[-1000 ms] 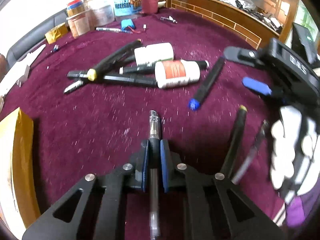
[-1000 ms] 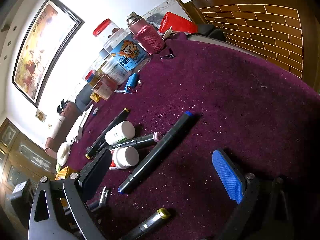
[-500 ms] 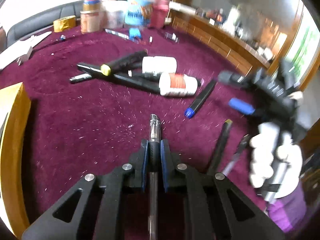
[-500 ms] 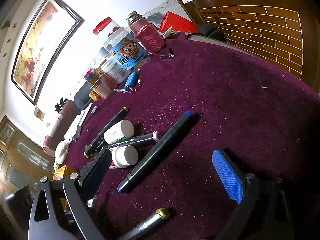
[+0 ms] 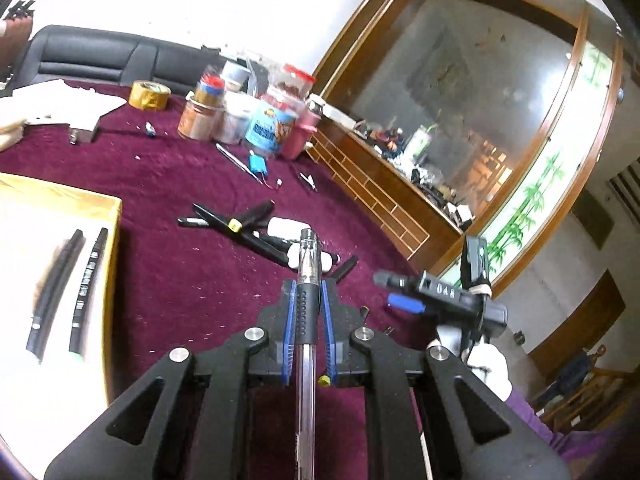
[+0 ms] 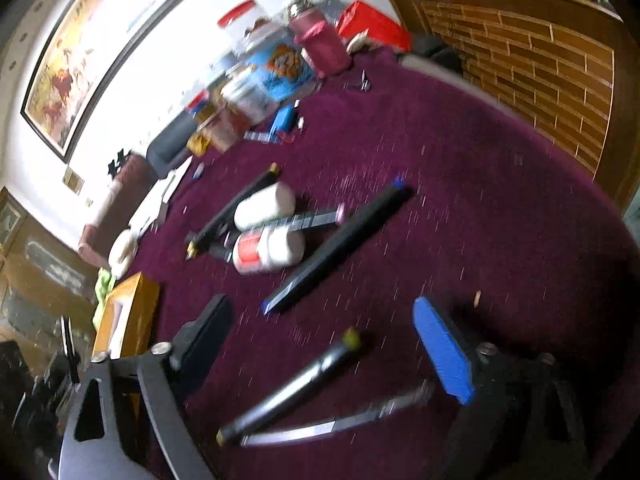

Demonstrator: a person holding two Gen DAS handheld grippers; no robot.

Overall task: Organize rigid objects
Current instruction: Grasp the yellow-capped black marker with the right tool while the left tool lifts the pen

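Observation:
My left gripper (image 5: pixel 307 300) is shut on a clear pen (image 5: pixel 307 264), lifted above the maroon tablecloth (image 5: pixel 180 276). To its left stands a yellow box (image 5: pixel 114 240) with two black markers (image 5: pixel 66 280) lying inside. My right gripper (image 6: pixel 324 344) hangs over the cloth with its jaws closing, wide apart; a yellow-capped marker (image 6: pixel 296 388) and a silver pen (image 6: pixel 340 420) lie on the cloth between them, untouched. Ahead lie a blue-tipped marker (image 6: pixel 340 248), two white bottles (image 6: pixel 268 248) and more markers (image 6: pixel 232 212). The right gripper (image 5: pixel 404 292) also shows in the left wrist view.
Jars, a blue tin (image 5: pixel 266 128), a pink bottle (image 5: pixel 300 136) and a tape roll (image 5: pixel 149 95) crowd the far edge of the table. A blue battery pack (image 6: pixel 282 120) and nail clippers (image 6: pixel 362 82) lie near them. A wooden brick-pattern counter (image 6: pixel 540 64) borders the right.
My left gripper rose and swung left with the pen, bringing the yellow box with its markers into view. My right gripper shifted slightly, its jaws narrower, and a silver pen now shows between them.

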